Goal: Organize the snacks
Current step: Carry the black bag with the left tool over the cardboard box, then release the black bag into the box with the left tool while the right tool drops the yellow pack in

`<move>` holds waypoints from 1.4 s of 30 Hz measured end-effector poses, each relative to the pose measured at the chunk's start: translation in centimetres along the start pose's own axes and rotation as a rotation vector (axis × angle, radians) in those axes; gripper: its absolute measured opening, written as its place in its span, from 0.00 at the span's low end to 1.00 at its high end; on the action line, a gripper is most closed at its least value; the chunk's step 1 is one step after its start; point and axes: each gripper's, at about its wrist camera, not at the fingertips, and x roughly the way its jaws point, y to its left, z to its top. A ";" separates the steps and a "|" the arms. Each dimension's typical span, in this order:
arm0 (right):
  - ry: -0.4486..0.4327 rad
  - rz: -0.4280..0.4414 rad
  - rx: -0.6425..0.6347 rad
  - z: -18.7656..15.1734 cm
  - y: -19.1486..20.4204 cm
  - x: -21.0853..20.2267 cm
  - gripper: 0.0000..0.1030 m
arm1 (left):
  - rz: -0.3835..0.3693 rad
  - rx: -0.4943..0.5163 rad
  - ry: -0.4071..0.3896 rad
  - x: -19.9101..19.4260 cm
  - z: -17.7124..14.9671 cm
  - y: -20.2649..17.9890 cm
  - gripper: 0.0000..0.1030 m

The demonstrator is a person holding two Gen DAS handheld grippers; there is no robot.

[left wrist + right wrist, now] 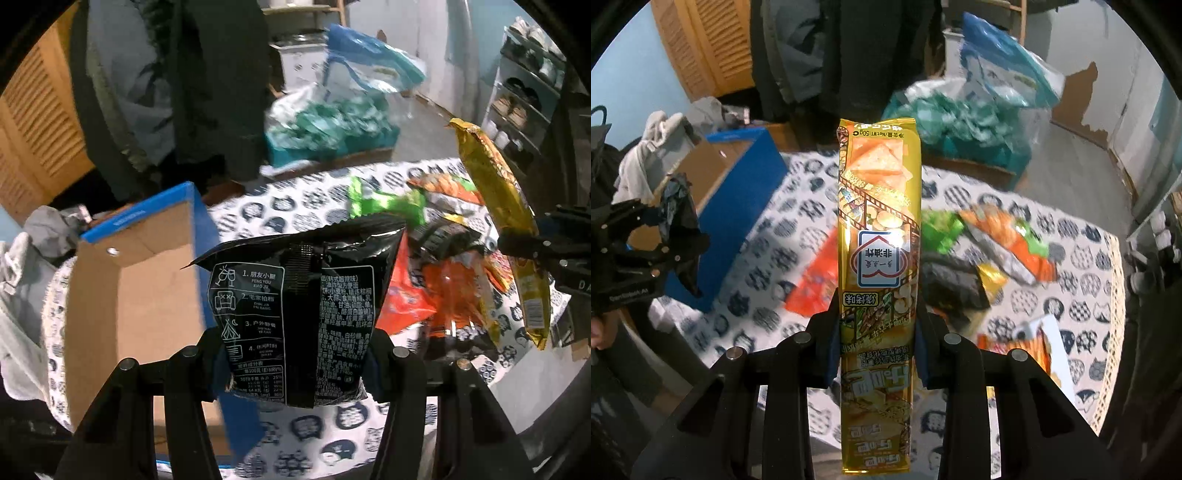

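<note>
Over at the left, an open cardboard box [129, 295] with blue outer walls is sitting on the cat-print cloth of the worktop [314, 432]. Beside it, the left claw [295, 354] is pinching a glossy black crinkled packet [295, 295], holding it aloft. Further right, the right claw [877, 343] is clamping a long, slim gold foil packet [879, 240], hanging above loose orange and green wrappers [997, 236].

The left black two-finger gripper [295, 354] points steeply down, its fingers clamped on a black foil packet [299, 310]. The right black two-finger gripper [877, 343] is tilted likewise, pinching a long gold foil packet [879, 229].
</note>
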 end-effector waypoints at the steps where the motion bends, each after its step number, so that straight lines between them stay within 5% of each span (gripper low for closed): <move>1: -0.005 0.010 -0.005 0.6 0.6 -0.1 0.30 | 0.006 -0.010 -0.003 -0.2 0.1 0.7 0.56; 13: -0.014 0.094 -0.074 5.9 7.7 1.7 0.30 | 0.084 -0.198 -0.003 -0.5 -1.1 11.5 0.56; 21: 0.001 0.157 -0.112 8.3 12.3 3.7 0.30 | 0.160 -0.270 0.116 3.3 -4.0 17.5 0.56; 32: 0.046 0.205 -0.172 9.8 17.0 6.3 0.30 | 0.174 -0.261 0.314 8.0 -6.7 19.4 0.56; 42: 0.065 0.239 -0.186 10.5 19.3 7.1 0.30 | 0.127 -0.326 0.400 9.5 -7.6 20.5 0.56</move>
